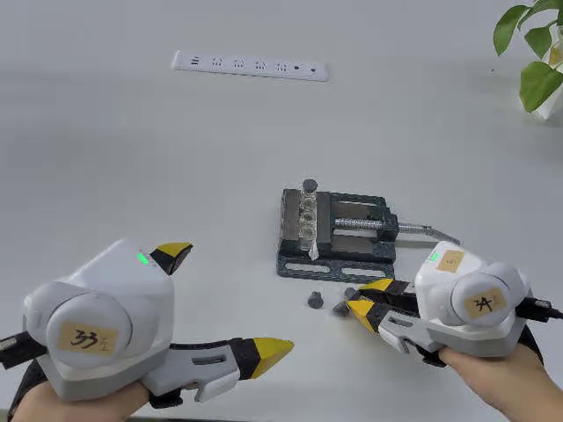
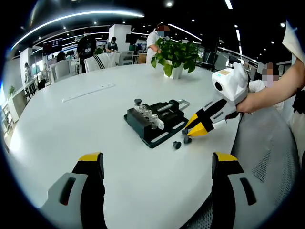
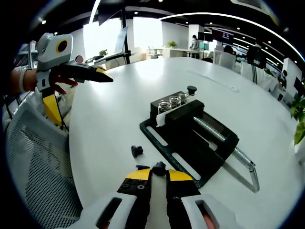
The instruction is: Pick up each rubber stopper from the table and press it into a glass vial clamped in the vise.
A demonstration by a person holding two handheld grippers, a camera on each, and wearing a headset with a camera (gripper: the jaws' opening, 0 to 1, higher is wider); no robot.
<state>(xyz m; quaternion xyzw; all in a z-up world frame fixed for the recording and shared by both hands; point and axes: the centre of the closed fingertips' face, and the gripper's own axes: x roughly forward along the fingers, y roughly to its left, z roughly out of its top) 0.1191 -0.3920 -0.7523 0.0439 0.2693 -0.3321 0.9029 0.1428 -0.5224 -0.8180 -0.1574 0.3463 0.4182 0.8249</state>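
A black vise (image 1: 339, 236) (image 3: 193, 130) stands mid-table with a row of glass vials (image 1: 308, 220) (image 3: 174, 101) clamped in it. The far vial wears a dark rubber stopper (image 1: 310, 185) (image 3: 191, 89). My right gripper (image 1: 361, 297) (image 3: 158, 174) is low at the vise's near side, shut on a rubber stopper (image 3: 158, 167) at its tips. A loose stopper (image 1: 315, 300) (image 3: 137, 151) lies just left of it, and another stopper (image 1: 342, 309) lies by the tips. My left gripper (image 1: 224, 303) (image 2: 157, 160) is held open and empty, well left of the vise (image 2: 153, 121).
A white power strip (image 1: 251, 65) lies at the table's far side. A potted plant (image 1: 537, 53) (image 2: 176, 55) stands at the far right. The vise's screw handle (image 1: 427, 230) sticks out to the right. People and chairs fill the room behind.
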